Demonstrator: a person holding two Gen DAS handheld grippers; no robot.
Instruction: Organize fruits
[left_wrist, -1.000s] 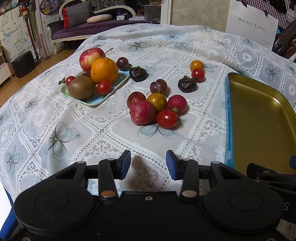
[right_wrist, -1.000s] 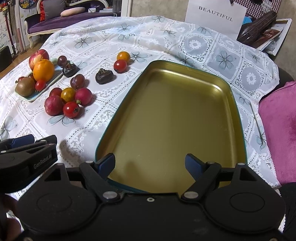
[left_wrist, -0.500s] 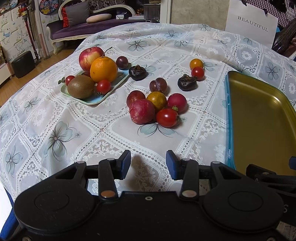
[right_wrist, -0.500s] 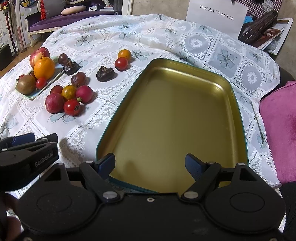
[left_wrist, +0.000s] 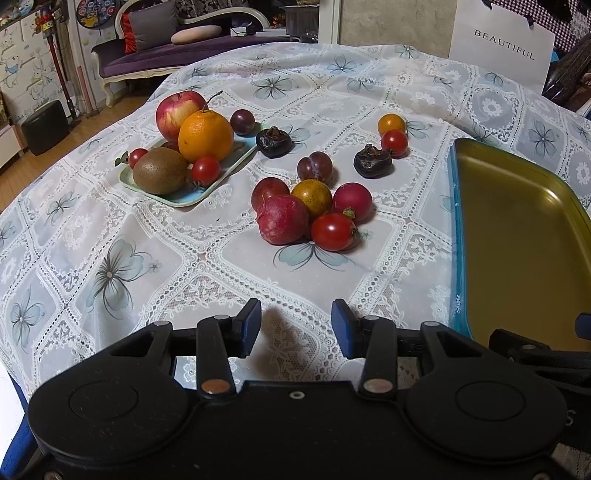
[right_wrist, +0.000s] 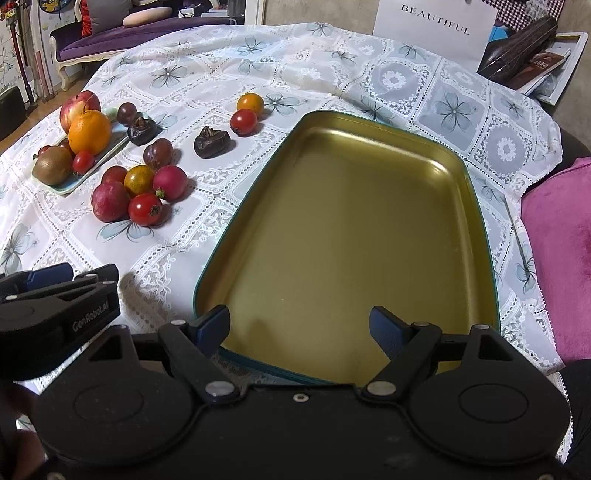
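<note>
A cluster of loose fruit lies mid-table: a red pomegranate-like fruit (left_wrist: 282, 219), a red tomato (left_wrist: 332, 232), a yellow-orange fruit (left_wrist: 312, 197) and a pink-red fruit (left_wrist: 352, 202). Behind them lie a plum (left_wrist: 314, 169), two dark dried fruits (left_wrist: 373, 161) and two small tomatoes (left_wrist: 394, 142). A gold tray (right_wrist: 354, 236) with a teal rim sits empty on the right. My left gripper (left_wrist: 295, 326) is open and empty, near the table's front edge, short of the cluster. My right gripper (right_wrist: 299, 326) is open and empty over the gold tray's near end.
A small pale-green tray (left_wrist: 184, 195) at the left holds an apple (left_wrist: 179, 110), an orange (left_wrist: 205, 136), a kiwi (left_wrist: 160, 176) and small tomatoes. A white "BEAUTIFUL" bag (right_wrist: 436, 27) stands at the back. A pink cushion (right_wrist: 561, 251) lies off the right edge.
Both grippers have edged slightly forward; the fruit and gold tray sit a little lower and nearer in view. Both stay open and empty.
</note>
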